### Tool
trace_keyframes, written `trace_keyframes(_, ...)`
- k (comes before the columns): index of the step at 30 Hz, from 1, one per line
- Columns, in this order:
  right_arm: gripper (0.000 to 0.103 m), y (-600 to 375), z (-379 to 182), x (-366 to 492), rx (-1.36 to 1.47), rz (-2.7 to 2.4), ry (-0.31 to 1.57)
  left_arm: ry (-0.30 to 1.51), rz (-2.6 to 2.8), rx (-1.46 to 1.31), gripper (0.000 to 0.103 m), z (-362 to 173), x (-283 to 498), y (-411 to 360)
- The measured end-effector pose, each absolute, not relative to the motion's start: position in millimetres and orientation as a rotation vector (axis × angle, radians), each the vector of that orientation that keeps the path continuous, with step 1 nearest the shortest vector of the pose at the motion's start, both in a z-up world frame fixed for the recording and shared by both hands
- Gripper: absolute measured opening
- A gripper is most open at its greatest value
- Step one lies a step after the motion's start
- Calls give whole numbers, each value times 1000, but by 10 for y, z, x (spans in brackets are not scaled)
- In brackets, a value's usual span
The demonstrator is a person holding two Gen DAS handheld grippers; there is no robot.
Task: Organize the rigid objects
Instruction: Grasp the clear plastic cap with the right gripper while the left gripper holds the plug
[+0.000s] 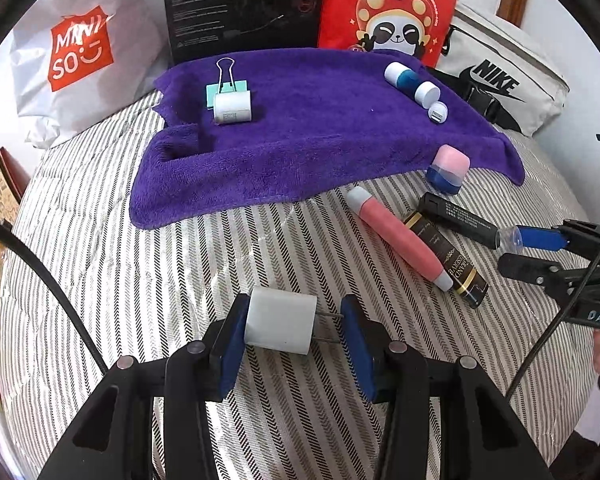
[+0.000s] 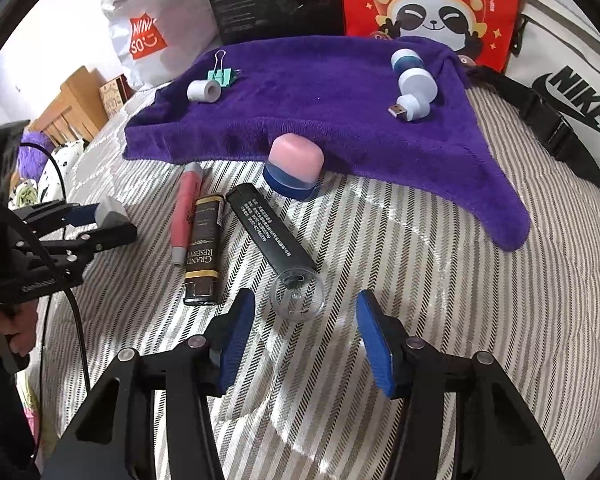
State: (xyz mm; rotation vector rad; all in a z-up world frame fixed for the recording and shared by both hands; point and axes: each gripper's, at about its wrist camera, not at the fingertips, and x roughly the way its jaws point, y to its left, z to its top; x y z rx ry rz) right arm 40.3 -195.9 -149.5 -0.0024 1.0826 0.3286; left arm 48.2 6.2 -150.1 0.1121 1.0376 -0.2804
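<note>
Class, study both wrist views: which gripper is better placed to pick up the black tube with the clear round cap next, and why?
The right gripper. Its open jaws already straddle the clear cap of the black tube lying on the striped bedcover. The left gripper is occupied: it is closed on a white plug adapter.

Fluffy purple towel (image 1: 308, 148) on woven striped bedcover (image 1: 180, 280); smooth white plastic charger (image 1: 281, 325).
</note>
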Motion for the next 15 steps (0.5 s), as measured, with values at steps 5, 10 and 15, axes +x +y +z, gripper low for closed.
trace_keyframes(5,27,-1880,-1511,376,-84,329,1037,1030,-269,112,44,-1507,472,47)
trace_keyframes(10,27,-2004,-1414,339,-76,324,1037,1034,-265,102,44,-1497,477,70)
trace_keyframes(15,27,-2141,-1382,353,-75,293,1052,1024,-244,137,44,-1514,478,12)
